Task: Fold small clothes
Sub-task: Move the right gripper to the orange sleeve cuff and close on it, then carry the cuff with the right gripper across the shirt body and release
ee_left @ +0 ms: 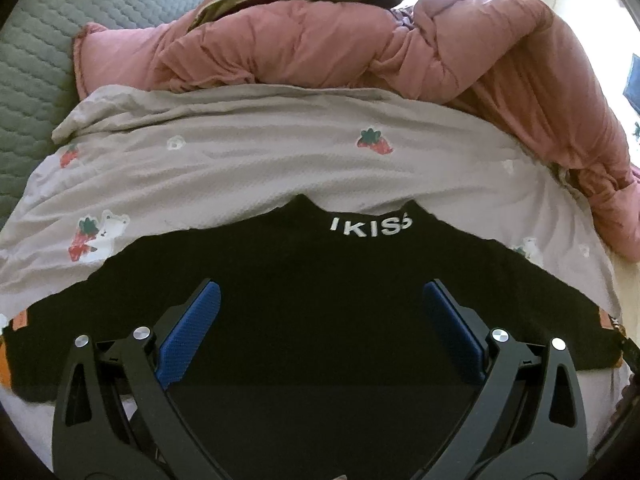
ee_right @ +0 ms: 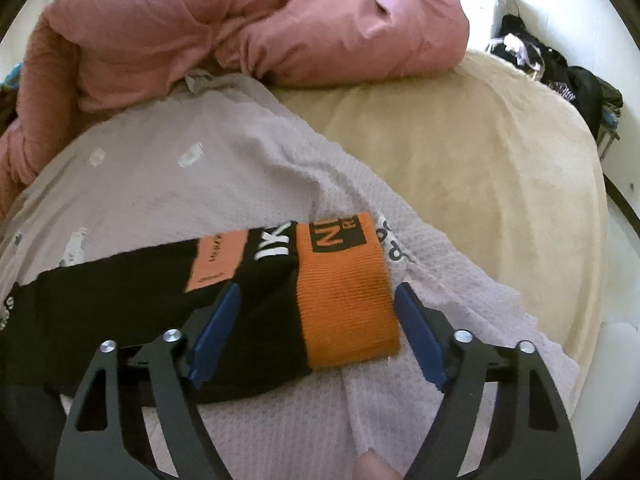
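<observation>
- Sock, black with an orange cuff, lies flat on the sheet, low in both frames; in the left wrist view the sock spans nearly the whole width, white letters at its far edge.
- Right gripper stands with its jaws apart, the cuff end between them; the left blue pad lies over the black part, the right pad just beside the cuff's edge over the sheet. Whether the pads press the cloth I cannot tell.
- Left gripper is spread wide over the sock's middle, gripping nothing.
- A fingertip shows at the bottom edge of the right wrist view.
- The grey sheet with strawberry prints fills the centre beyond the sock.
- A beige blanket lies to the right in the right wrist view.
- A pink duvet is bunched across the top; a grey quilt sits upper left.
- Dark clothes pile at upper right.
</observation>
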`<control>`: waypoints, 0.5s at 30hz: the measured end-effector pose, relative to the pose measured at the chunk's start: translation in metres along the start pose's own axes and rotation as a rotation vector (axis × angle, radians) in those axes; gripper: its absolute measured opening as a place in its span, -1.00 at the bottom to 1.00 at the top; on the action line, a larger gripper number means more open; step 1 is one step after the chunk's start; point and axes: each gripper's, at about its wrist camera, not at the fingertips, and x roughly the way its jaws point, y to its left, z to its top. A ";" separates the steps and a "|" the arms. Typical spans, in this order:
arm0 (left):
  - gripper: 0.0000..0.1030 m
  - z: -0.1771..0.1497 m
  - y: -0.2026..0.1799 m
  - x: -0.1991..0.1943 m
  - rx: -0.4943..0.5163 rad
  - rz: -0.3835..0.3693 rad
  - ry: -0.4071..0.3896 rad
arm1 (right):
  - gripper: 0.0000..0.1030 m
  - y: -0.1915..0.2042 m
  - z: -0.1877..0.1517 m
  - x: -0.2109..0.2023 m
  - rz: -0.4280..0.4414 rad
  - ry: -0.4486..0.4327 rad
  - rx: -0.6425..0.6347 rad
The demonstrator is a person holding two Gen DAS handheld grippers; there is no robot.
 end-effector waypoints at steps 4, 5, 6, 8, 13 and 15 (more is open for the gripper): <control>0.84 -0.010 0.012 0.008 -0.006 0.004 -0.002 | -0.42 0.003 -0.002 0.009 0.010 0.017 -0.029; 0.84 -0.013 0.014 0.009 -0.004 0.001 -0.005 | -0.52 0.005 -0.002 0.007 0.030 0.007 -0.040; 0.84 -0.016 0.016 0.010 0.000 -0.001 -0.009 | -0.62 0.006 -0.002 0.004 0.043 0.002 -0.045; 0.84 -0.019 0.020 0.012 0.003 0.003 -0.015 | -0.74 0.008 -0.002 -0.005 0.063 -0.023 -0.056; 0.84 -0.025 0.031 0.016 0.001 0.000 -0.015 | -0.77 0.022 0.000 -0.041 0.139 -0.115 -0.078; 0.84 -0.026 0.035 0.013 -0.002 -0.006 -0.025 | -0.78 0.033 0.001 -0.057 0.173 -0.150 -0.099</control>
